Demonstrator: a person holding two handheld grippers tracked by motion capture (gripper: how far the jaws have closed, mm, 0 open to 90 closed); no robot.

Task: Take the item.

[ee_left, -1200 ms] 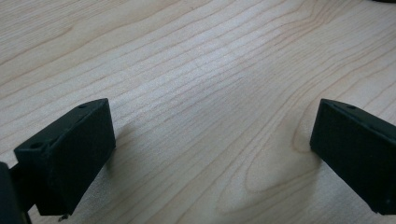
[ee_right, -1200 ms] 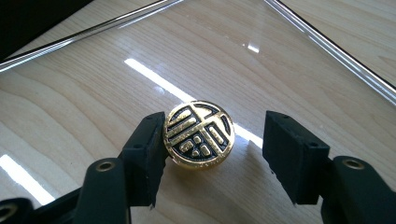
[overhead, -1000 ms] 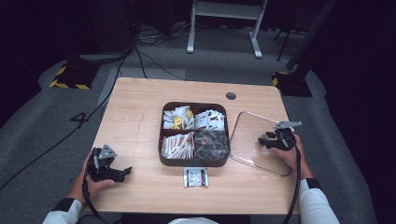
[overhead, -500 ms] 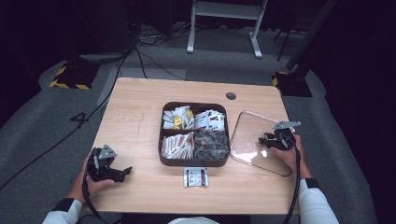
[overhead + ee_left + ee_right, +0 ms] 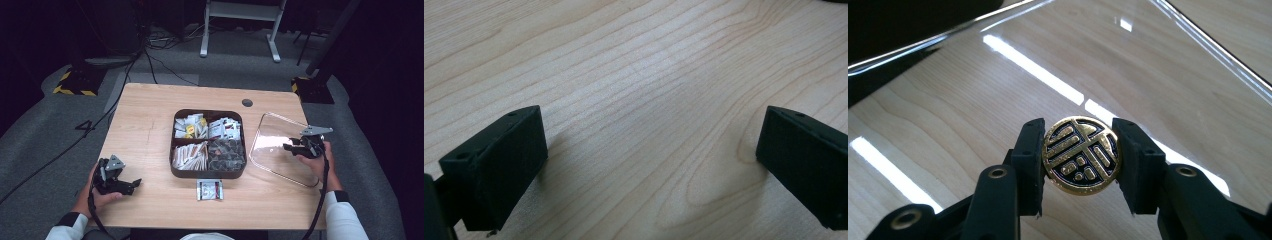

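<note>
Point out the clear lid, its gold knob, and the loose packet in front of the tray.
clear lid [image 5: 272, 145], high view, its flat pane
gold knob [image 5: 1081, 154], right gripper view, its embossed face
loose packet [image 5: 209, 189], high view, its middle

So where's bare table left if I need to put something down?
The left half of the table is bare from the box out to the left edge, down to the left tool. The strip behind the box is free too, apart from a small dark hole. It's crowded on the right: the clear lid, held by its knob in the right tool. A packet lies in front.
</note>
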